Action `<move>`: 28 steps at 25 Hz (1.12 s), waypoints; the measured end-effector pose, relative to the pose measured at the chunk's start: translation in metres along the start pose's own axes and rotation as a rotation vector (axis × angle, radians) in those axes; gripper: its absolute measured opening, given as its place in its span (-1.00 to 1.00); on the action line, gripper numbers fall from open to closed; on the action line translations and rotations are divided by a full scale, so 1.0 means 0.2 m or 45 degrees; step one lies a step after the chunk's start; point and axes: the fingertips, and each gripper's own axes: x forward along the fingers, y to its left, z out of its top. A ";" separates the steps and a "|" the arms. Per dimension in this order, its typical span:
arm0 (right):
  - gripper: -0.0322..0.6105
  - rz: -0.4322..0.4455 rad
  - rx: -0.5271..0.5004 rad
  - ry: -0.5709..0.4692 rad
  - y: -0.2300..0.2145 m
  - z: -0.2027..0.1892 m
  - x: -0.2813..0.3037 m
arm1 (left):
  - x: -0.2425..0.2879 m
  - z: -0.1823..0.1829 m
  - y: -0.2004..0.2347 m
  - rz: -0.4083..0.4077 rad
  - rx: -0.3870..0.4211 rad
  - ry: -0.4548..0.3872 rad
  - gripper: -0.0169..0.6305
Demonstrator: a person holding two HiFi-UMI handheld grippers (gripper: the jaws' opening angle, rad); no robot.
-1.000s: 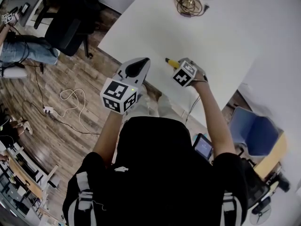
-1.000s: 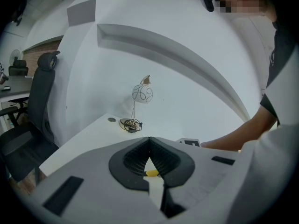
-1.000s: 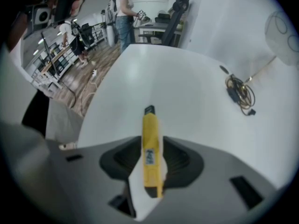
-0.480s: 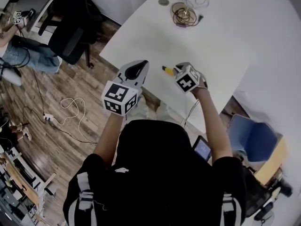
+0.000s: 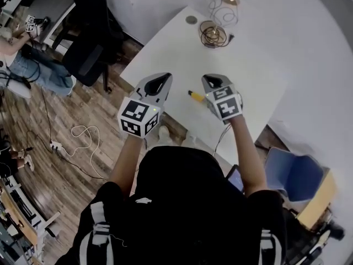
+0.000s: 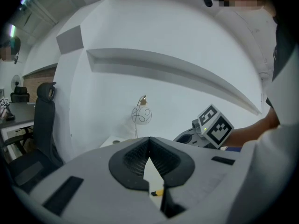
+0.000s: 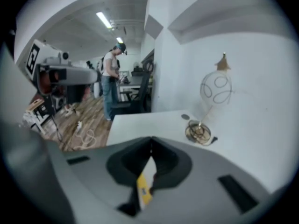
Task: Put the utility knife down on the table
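The utility knife [image 5: 195,96], yellow with a dark tip, lies flat on the white table [image 5: 248,59] near its front edge. My right gripper [image 5: 213,83] hovers above and just right of it, jaws shut with nothing between them. In the right gripper view the knife [image 7: 144,189] shows on the table below the closed tips [image 7: 151,143]. My left gripper [image 5: 159,81] hangs over the table's front-left edge, left of the knife, its tips [image 6: 149,139] together and empty. The knife's end [image 6: 158,192] peeks through its gap.
A wire-sphere lamp with a coiled cable [image 5: 214,33] stands at the table's far end, beside a round grommet [image 5: 191,20]. A black office chair [image 5: 88,51] is left of the table, a blue chair [image 5: 292,170] at the right. A cable and power strip [image 5: 83,131] lie on the wooden floor.
The right gripper has let go of the knife, lifted off it and closed its jaws. The knife stays on the table. The left gripper has risen a little.
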 end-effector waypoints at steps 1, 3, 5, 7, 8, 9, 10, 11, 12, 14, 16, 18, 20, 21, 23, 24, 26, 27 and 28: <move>-0.79 -0.011 0.014 -0.046 -0.01 0.05 -0.03 | 0.00 0.03 0.00 0.005 0.011 -0.012 -0.90; -0.79 -0.030 0.041 -0.140 -0.03 0.16 -0.11 | -0.01 0.08 0.00 0.018 0.039 -0.034 -0.90; -0.79 -0.049 0.057 -0.232 -0.05 0.27 -0.19 | -0.02 0.14 0.01 0.040 0.077 -0.057 -0.90; -0.79 -0.070 0.058 -0.321 -0.06 0.37 -0.26 | -0.04 0.21 0.02 0.064 0.101 -0.088 -0.90; -0.79 -0.079 0.059 -0.365 -0.06 0.41 -0.30 | -0.05 0.24 0.03 0.073 0.106 -0.106 -0.90; -0.79 -0.085 0.062 -0.408 -0.06 0.46 -0.34 | -0.06 0.28 0.03 0.078 0.115 -0.123 -0.90; -0.79 -0.088 0.065 -0.449 -0.05 0.51 -0.38 | -0.07 0.31 0.03 0.081 0.129 -0.139 -0.90; -0.79 -0.091 0.064 -0.488 -0.05 0.55 -0.42 | -0.08 0.35 0.02 0.084 0.146 -0.153 -0.90; -0.79 -0.093 0.059 -0.525 -0.04 0.59 -0.46 | -0.08 0.38 0.02 0.085 0.162 -0.168 -0.90; -0.79 -0.100 0.044 -0.594 -0.02 0.67 -0.53 | -0.10 0.44 0.01 0.089 0.186 -0.200 -0.90; -0.79 -0.109 0.035 -0.658 -0.02 0.74 -0.61 | -0.12 0.51 -0.01 0.090 0.209 -0.230 -0.90; -0.79 -0.119 0.026 -0.714 -0.02 0.80 -0.68 | -0.13 0.57 -0.03 0.088 0.234 -0.258 -0.90; -0.79 -0.127 0.012 -0.761 -0.01 0.85 -0.74 | -0.15 0.63 -0.05 0.087 0.254 -0.288 -0.90; -0.79 -0.128 0.011 -0.782 -0.01 0.87 -0.77 | -0.17 0.65 -0.05 0.087 0.262 -0.303 -0.90; -0.79 -0.130 0.016 -0.816 0.00 0.89 -0.82 | -0.19 0.70 -0.06 0.089 0.275 -0.332 -0.90; -0.79 -0.134 0.018 -0.830 -0.01 0.90 -0.84 | -0.20 0.72 -0.07 0.090 0.282 -0.342 -0.90; -0.79 -0.146 0.023 -0.848 -0.01 0.91 -0.86 | -0.21 0.74 -0.08 0.100 0.309 -0.354 -0.90; -0.79 -0.150 0.028 -0.853 -0.01 0.91 -0.86 | -0.22 0.75 -0.08 0.108 0.325 -0.358 -0.90; -0.79 -0.152 0.033 -0.856 -0.02 0.91 -0.87 | -0.23 0.76 -0.08 0.116 0.337 -0.362 -0.90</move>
